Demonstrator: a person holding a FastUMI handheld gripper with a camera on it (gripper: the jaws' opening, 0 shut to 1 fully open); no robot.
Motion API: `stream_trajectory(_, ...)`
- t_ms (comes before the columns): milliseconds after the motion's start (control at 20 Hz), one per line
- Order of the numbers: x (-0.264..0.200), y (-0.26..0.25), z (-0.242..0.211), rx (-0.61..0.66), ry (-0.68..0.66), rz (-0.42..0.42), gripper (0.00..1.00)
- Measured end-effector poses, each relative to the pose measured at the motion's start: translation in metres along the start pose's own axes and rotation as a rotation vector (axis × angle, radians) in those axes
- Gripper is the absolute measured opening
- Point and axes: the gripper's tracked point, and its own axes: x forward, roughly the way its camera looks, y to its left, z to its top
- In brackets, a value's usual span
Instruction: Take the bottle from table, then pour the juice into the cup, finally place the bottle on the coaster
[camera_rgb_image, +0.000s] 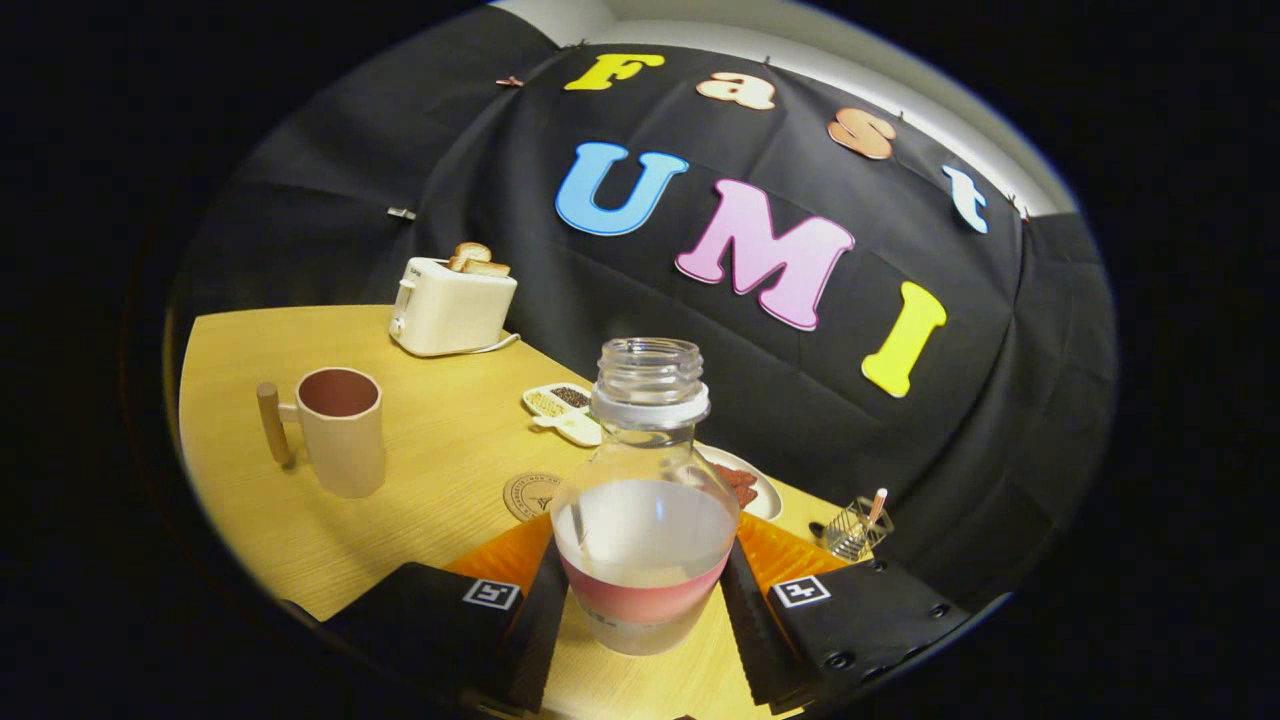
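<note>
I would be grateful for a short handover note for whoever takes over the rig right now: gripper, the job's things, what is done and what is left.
Gripper: fingers closed on both sides of the bottle, low on its body; it looks gripped, and the tilted view suggests it may be lifted.
Bottle: uncapped, upright between the fingers, liquid inside.
Cup: on the table, ahead of the fingers and off to the side; nothing visibly poured in.
Coaster: just behind the bottle, bare.
Done: bottle grasped.
Left: pour into the cup, set the bottle on the coaster.
</note>
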Motion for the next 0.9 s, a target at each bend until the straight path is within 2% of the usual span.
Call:
stream_trajectory(200, 0.016, 0.014, 0.034, -0.132, -0.032, -0.011, 0.76)
stream_trajectory(400, 0.029, 0.042, 0.061, -0.342, -0.076, 0.011, 0.76)
stream_trajectory(650, 0.039, 0.084, 0.063, -0.465, -0.077, 0.066, 0.76)
stream_trajectory(750, 0.044, 0.103, 0.047, -0.499, -0.036, 0.104, 0.76)
stream_trajectory(900, 0.049, 0.116, 0.04, -0.577, -0.007, 0.112, 0.76)
